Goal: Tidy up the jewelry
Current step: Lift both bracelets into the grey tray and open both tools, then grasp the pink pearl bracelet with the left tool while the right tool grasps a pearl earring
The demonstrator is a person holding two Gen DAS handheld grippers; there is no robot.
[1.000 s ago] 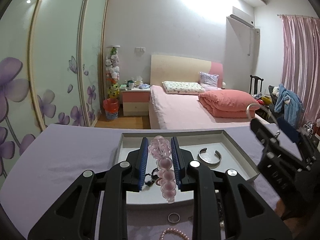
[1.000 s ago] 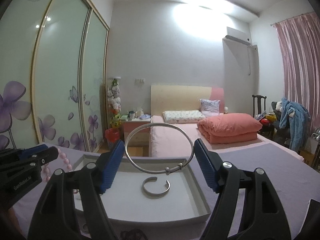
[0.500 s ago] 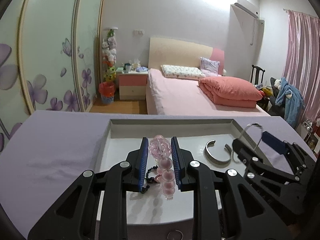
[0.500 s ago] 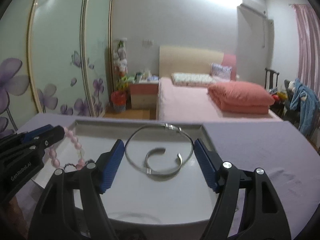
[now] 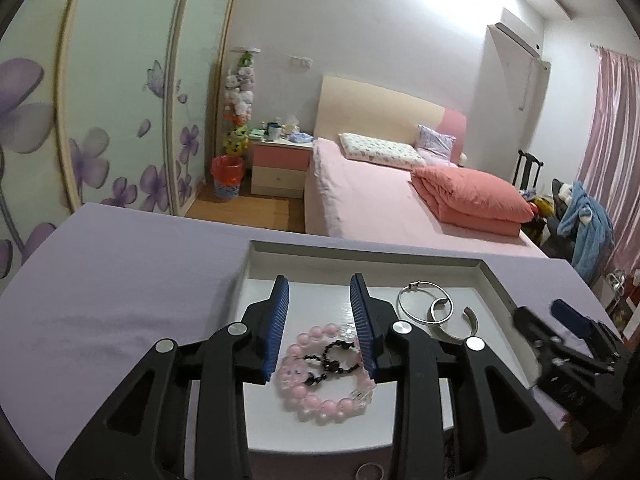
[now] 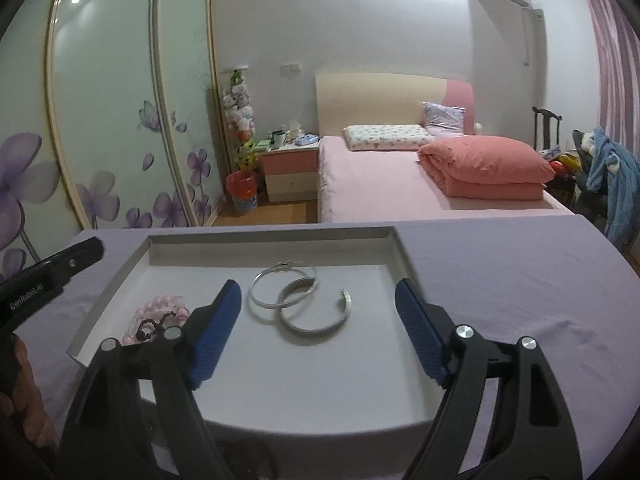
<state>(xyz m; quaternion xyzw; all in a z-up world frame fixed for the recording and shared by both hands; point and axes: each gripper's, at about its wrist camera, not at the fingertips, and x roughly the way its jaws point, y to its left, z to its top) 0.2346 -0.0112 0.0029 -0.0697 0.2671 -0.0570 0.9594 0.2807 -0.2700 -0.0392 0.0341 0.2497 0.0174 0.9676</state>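
My table, under its lilac cloth, carries the white tray, and I place everything else against that tray.

My right hand-held gripper hangs over the tray's near middle, jaws spreading and nothing between them. My left hand-held gripper sits over the tray's left half, its jaws opening too; the pink bead bracelet lies on the tray floor below and between them, and the pads no longer seem to press on it.

The thin silver bangle lies flat in the tray's centre, overlapping the open silver cuff just right of it. The pink beads, with a small dark bead strand coiled inside their loop, rest in the tray's near-left corner.

I judge the beads light, floppy and smooth, likely to roll or sag, so I would pinch across one stretch of the loop. The bangle looks stiff, thin and slippery; I would take it across its rim. The cuff seems rigid and a little heavier, best gripped on its broad band, away from the gap.

My left view shows the dark strand clearly, plus a small ring on the table just outside the tray's near edge. My right view hides most of the beads behind its own jaw, yet shows plainly how bangle and cuff overlap.
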